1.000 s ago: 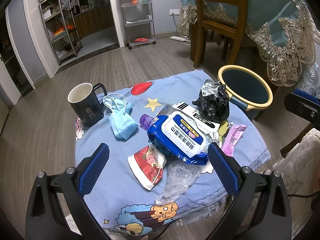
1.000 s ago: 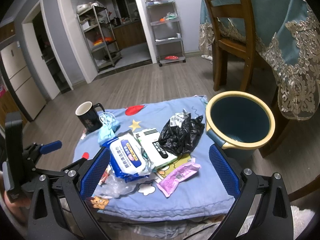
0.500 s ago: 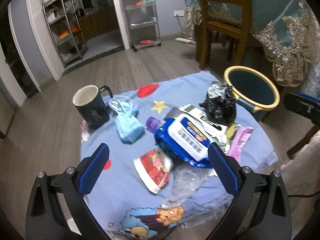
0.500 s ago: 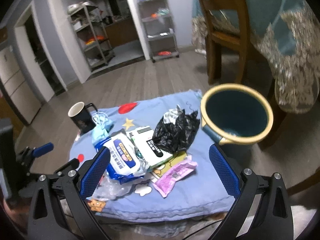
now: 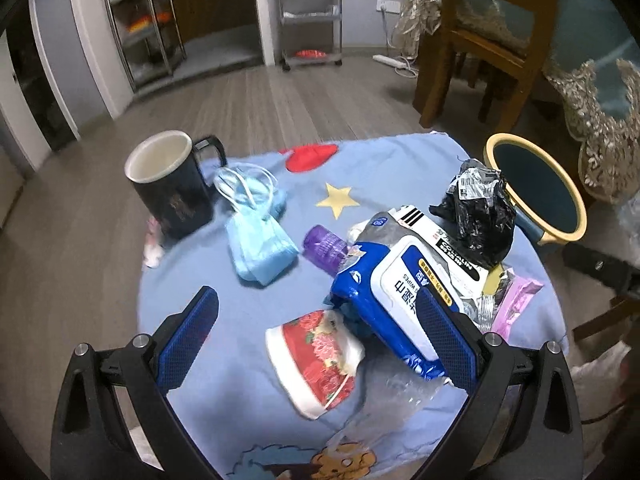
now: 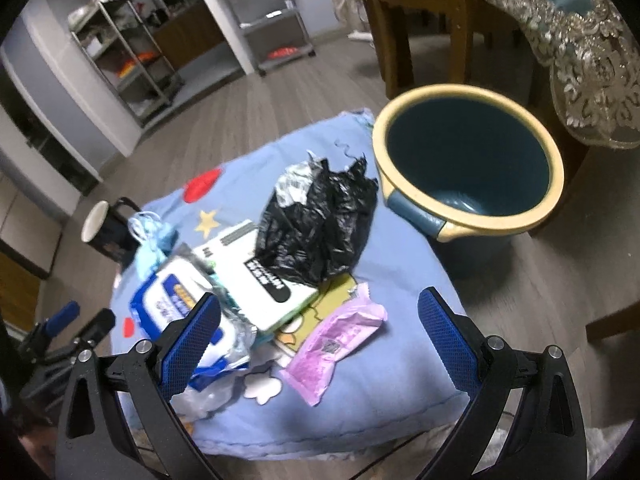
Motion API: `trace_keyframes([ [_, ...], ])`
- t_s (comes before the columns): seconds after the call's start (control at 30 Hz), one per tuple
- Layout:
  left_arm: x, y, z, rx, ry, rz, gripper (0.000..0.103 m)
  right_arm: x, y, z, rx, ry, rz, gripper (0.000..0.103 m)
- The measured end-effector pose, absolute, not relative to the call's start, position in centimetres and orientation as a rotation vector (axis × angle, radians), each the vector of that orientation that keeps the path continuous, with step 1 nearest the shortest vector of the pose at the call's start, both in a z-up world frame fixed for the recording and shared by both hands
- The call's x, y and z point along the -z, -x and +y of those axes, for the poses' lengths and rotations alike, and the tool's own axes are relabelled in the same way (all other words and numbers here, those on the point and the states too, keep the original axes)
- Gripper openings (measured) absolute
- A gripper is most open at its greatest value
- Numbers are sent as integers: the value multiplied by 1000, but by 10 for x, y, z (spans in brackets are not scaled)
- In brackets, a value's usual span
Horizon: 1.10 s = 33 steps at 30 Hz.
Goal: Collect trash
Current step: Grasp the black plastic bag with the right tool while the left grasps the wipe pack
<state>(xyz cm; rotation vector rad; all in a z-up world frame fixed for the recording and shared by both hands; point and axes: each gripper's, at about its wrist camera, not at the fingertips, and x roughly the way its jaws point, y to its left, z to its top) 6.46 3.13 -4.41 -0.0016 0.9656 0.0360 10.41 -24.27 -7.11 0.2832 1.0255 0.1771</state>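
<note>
Trash lies on a low table under a blue cartoon cloth point(image 5: 248, 408) point(image 6: 384, 392). A red flowered tissue pack point(image 5: 316, 356) sits between the fingers of my open left gripper point(image 5: 316, 332), with a blue wet-wipes pack point(image 5: 396, 292) point(image 6: 176, 296) at its right finger. Blue face masks point(image 5: 256, 232) lie further left, and clear plastic point(image 5: 400, 396) lies near the front. My right gripper point(image 6: 320, 332) hangs open above a pink wrapper point(image 6: 336, 340). Beyond it lie a black plastic bag point(image 6: 320, 224) point(image 5: 476, 216) and a white box point(image 6: 260, 280). The blue bin with a cream rim point(image 6: 468, 164) point(image 5: 536, 188) stands at the right.
A dark mug point(image 5: 172, 184) point(image 6: 108, 232) stands at the cloth's far left and a purple bottle cap point(image 5: 324, 244) pokes from under the wipes. A wooden chair point(image 5: 492, 40) and a lace-edged tablecloth point(image 6: 580, 52) rise behind the bin. Metal shelves point(image 5: 312, 12) stand far back.
Both grippers have moved closer to the table and lower. The left one now frames the tissue pack; the right one has swung toward the pink wrapper and the bin. Nothing was picked up.
</note>
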Motion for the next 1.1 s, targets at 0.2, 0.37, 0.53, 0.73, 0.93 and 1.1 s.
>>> trace_keyframes([
  [0.2,69,-78,19,17,10,1028,97,87,-126,-248,-130,-304,1068,98],
  [0.37,78,-80,7,67,1,1049,97,89,-148,-246,-132,-299,1046,98],
  [0.53,81,-81,6,81,0,1060,95,92,-168,-234,-171,-272,1034,98],
  [0.73,89,-87,12,117,86,1103,79,99,-184,-211,-245,-188,1050,93],
  [0.93,99,-90,12,145,123,1145,59,116,-188,-203,-279,-181,1120,57],
  [1.1,91,-87,11,150,120,1125,37,117,-185,-203,-299,-185,1128,40],
])
